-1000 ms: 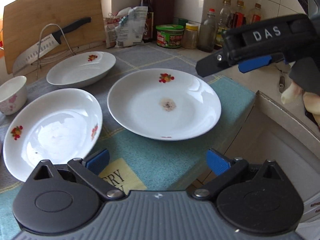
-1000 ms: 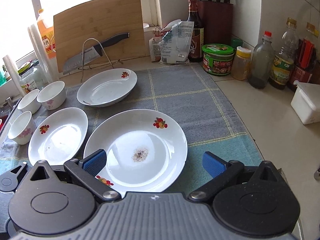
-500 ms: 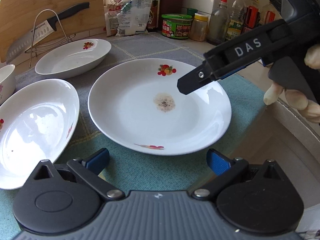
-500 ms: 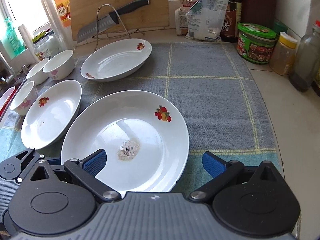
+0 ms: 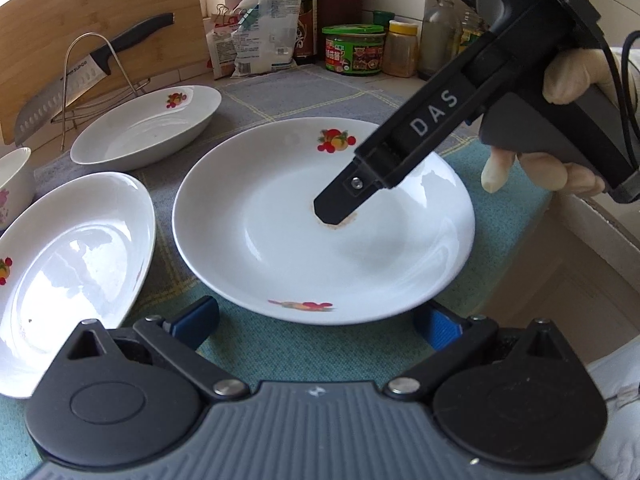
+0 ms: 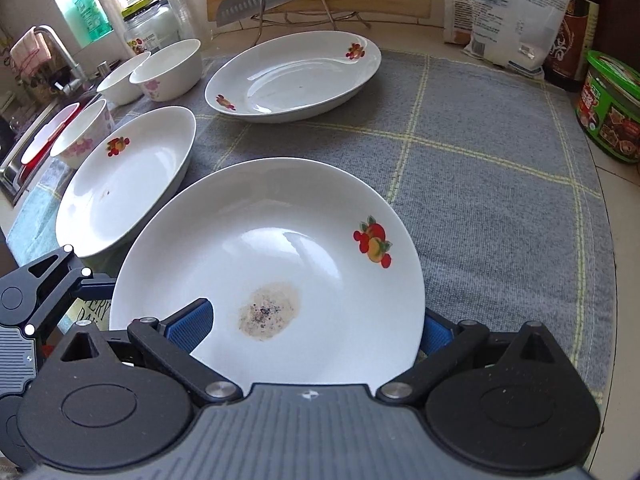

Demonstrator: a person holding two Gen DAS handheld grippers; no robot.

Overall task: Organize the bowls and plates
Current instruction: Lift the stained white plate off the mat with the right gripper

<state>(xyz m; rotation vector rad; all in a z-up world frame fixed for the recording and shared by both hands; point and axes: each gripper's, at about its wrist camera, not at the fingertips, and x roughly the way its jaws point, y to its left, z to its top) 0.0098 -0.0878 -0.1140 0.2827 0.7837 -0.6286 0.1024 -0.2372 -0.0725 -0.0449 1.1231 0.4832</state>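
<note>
Plates and bowls are spread over a grey-and-teal cloth (image 6: 500, 184) on the bench. Nearest is a stained plate (image 5: 280, 240) with fruit prints and a brownish patch at its centre. The left gripper (image 5: 316, 320) is held wide apart at that plate's near rim — its blue pads flank the edge without touching. The right gripper (image 6: 316, 326), gripped by a gloved hand (image 5: 560, 120), is also spread apart; one finger is seen above the plate's inside, the other beyond its right rim. Nothing is clamped. A second plate (image 6: 124, 176) lies just beside the first on the left, a third plate (image 6: 292, 72) farther back, and three small bowls (image 6: 168, 68) are grouped near a sink (image 6: 24, 152). A knife (image 5: 80, 80) leans on a wire rack before a cutting board (image 5: 100, 20).
</note>
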